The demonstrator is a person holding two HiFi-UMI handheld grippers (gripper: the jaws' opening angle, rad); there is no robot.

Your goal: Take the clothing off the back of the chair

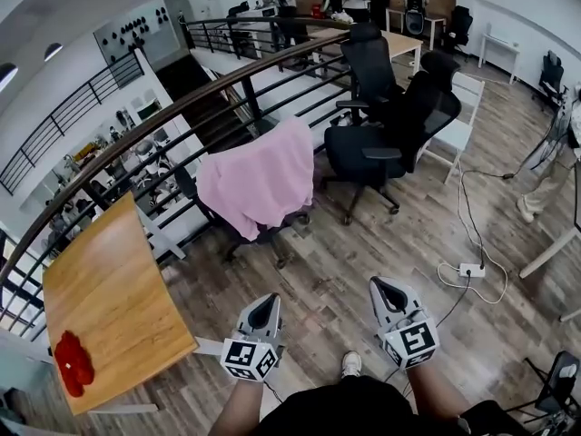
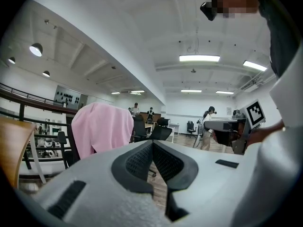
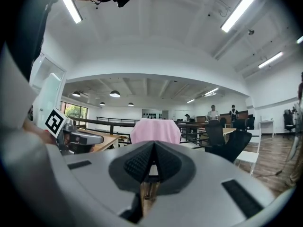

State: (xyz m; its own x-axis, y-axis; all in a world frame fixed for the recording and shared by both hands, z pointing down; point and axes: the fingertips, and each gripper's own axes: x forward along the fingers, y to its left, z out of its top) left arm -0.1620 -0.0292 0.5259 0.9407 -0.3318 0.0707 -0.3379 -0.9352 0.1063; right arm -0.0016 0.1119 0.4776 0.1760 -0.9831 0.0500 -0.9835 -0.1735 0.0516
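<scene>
Across the floor [image 1: 363, 234] at 11 o'clock, cloth [image 1: 259, 182] drapes the chair [image 1: 272, 232]. The left gripper [image 1: 263, 309] and right gripper [image 1: 390, 293], jaws pressed together and empty, should spread them before pinching its top.

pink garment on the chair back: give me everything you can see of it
The pink garment is a soft, plain light-pink fabric with no visible print. It is draped over the back of a dark office chair, covering the backrest and hanging in loose folds with an uneven lower edge. The chair stands by the railing, to the right of the wooden table in the head view. Only the chair touches it. The left gripper and right gripper are shut, empty and well short of it.
</scene>
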